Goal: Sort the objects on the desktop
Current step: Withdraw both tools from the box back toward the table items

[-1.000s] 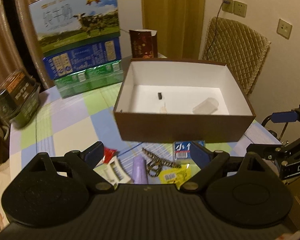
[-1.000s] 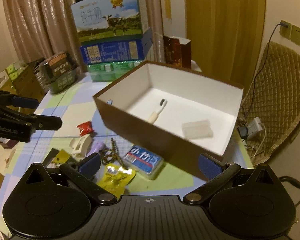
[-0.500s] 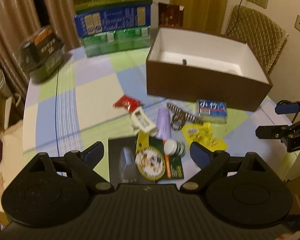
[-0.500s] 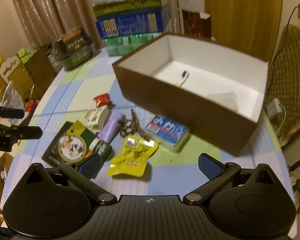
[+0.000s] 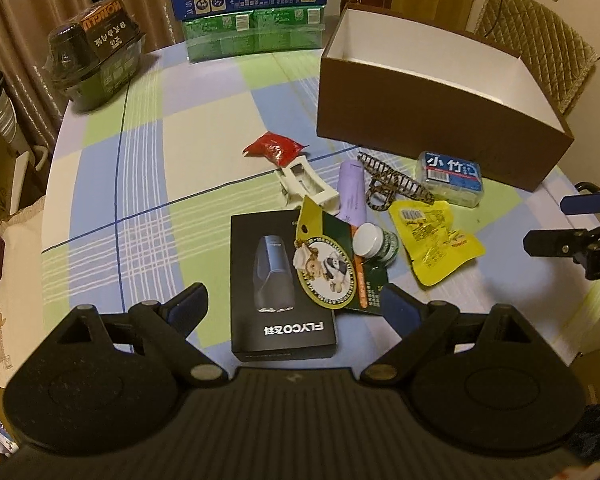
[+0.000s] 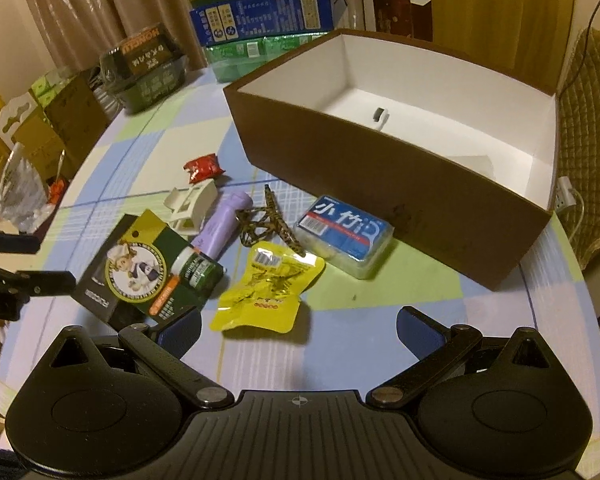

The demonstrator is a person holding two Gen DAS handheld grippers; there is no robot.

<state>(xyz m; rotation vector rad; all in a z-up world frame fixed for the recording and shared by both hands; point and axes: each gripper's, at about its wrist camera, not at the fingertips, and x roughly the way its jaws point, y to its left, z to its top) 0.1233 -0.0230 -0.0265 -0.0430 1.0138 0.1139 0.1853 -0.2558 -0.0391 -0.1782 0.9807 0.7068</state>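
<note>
My left gripper (image 5: 294, 308) hangs open above the near end of a black FLYCO box (image 5: 280, 284). Beyond it lie a green card with a round picture (image 5: 332, 268), a small white-capped jar (image 5: 374, 240), a purple tube (image 5: 352, 190), a white clip (image 5: 306, 184), a red sachet (image 5: 274, 148), a leopard hair clip (image 5: 392, 182), a yellow packet (image 5: 432, 240) and a blue floss box (image 5: 450, 176). My right gripper (image 6: 298, 332) is open, empty, just short of the yellow packet (image 6: 270, 286). The brown open box (image 6: 380, 156) holds a toothbrush (image 6: 380, 114).
Stacked milk cartons (image 5: 252, 8) and a dark packaged pot (image 5: 96, 44) stand at the table's far side. A quilted chair (image 5: 536, 36) is behind the brown box. The checked tablecloth (image 5: 148, 152) lies bare to the left of the pile.
Both grippers have sunk and tipped downward. The left view has swung from the brown box to the pile, bringing the black box and green card into sight. Nothing on the table has moved.
</note>
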